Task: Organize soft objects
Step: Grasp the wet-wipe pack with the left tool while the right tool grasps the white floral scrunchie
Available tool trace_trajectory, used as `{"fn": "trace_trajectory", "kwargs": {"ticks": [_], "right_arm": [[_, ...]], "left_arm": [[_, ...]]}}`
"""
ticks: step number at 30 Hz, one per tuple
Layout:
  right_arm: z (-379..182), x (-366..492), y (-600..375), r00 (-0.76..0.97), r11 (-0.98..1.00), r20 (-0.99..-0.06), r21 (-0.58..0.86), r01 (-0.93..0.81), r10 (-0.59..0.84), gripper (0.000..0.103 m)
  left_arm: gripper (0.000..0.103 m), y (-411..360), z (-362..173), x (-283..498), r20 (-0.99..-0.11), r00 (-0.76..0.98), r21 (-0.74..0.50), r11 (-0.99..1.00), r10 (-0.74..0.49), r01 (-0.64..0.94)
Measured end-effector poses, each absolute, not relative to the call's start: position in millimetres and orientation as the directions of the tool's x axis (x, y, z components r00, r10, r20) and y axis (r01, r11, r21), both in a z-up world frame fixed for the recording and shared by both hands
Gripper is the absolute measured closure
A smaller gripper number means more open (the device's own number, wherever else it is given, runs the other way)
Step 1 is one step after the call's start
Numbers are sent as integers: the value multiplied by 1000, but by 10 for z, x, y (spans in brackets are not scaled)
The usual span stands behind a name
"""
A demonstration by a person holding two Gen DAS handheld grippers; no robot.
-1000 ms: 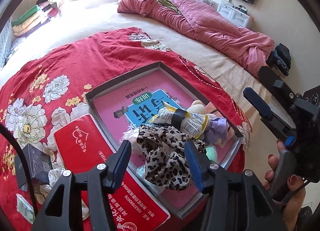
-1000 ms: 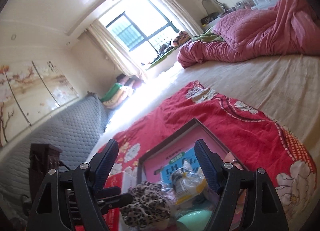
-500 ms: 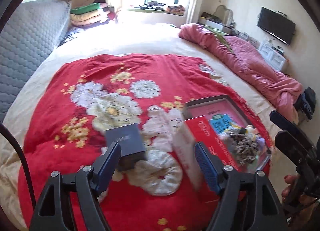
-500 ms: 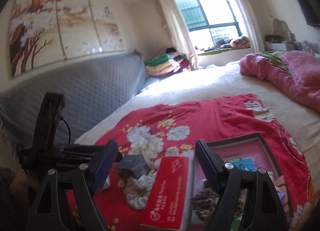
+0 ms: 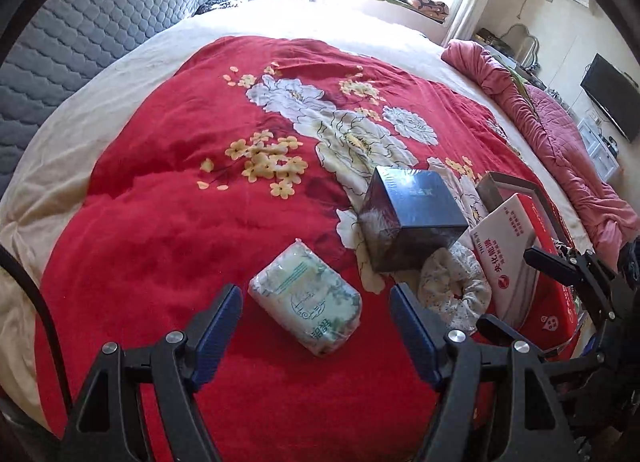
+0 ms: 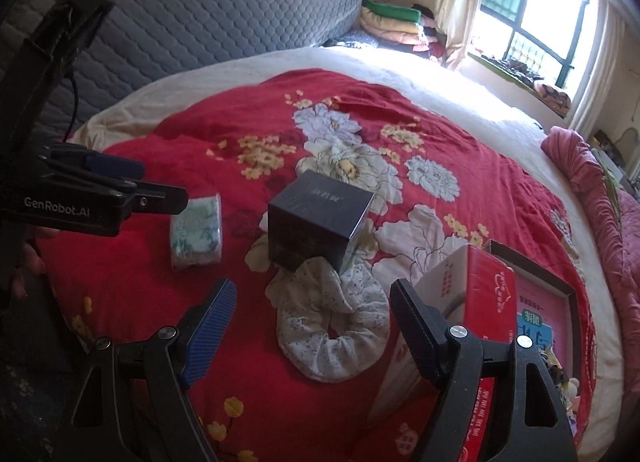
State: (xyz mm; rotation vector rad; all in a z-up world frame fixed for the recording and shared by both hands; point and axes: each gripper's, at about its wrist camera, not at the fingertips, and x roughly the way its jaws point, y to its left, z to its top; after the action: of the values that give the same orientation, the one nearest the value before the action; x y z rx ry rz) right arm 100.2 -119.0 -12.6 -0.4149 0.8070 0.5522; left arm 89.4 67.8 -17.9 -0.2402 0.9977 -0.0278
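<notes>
With the left gripper (image 5: 316, 312) spread wide and empty over the tissue pack (image 5: 306, 300) lying on the red floral quilt (image 5: 168, 190), we lower squarely and close gently across its short sides.

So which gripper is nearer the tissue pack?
Left. The left gripper hangs open with the tissue pack between its fingertips; the right gripper is open over the white scrunchie, off to the side.

left gripper (image 5: 316, 326): jaws wide, empty | tissue pack (image 5: 306, 298): between fingertips on red quilt (image 5: 180, 202) | dark box (image 5: 412, 218): 1 o'clock | scrunchie (image 5: 454, 288): 3 o'clock, touching box
</notes>
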Motion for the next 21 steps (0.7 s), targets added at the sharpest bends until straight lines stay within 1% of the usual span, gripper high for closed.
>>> {"fn": "trace_trajectory", "kwargs": {"ticks": [4, 8, 10, 13, 15, 17, 19, 20, 21], "right_arm": [[-386, 1172, -1071, 564, 809, -802, -192, -555, 196, 23], [-632, 1327, -1035, 539, 834, -829, -188, -519, 149, 23], [-730, 1368, -982, 551, 831, -827, -229, -507, 109, 23], [-903, 1430, -895, 559, 816, -828, -293, -498, 44, 23], [-949, 1454, -896, 569, 823, -820, -284, -491, 57, 23], [-961, 1496, -931, 563, 836, -822, -245, -491, 90, 29], [-954, 1545, -978, 539, 849, -830, -174, -499, 147, 48], [-942, 1558, -996, 538, 853, -827, -158, -498, 161, 51], [-931, 1566, -1012, 537, 852, -825, -149, -503, 173, 59]], "left_arm": [[28, 761, -341, 930, -838, 525, -243, 963, -147, -118], [28, 827, -486, 1003, -848, 501, -280, 948, -172, -150], [28, 841, -557, 1062, -850, 490, -303, 940, -193, -156], [28, 815, -643, 1127, -857, 478, -303, 939, -195, -160], [28, 784, -709, 1161, -863, 464, -303, 940, -202, -155], [25, 748, -774, 1194, -872, 446, -300, 941, -202, -159], [20, 734, -821, 1230, -875, 436, -309, 936, -211, -168], [19, 722, -833, 1250, -876, 436, -307, 936, -208, -170], [19, 706, -841, 1266, -877, 435, -301, 939, -203, -169]]}}
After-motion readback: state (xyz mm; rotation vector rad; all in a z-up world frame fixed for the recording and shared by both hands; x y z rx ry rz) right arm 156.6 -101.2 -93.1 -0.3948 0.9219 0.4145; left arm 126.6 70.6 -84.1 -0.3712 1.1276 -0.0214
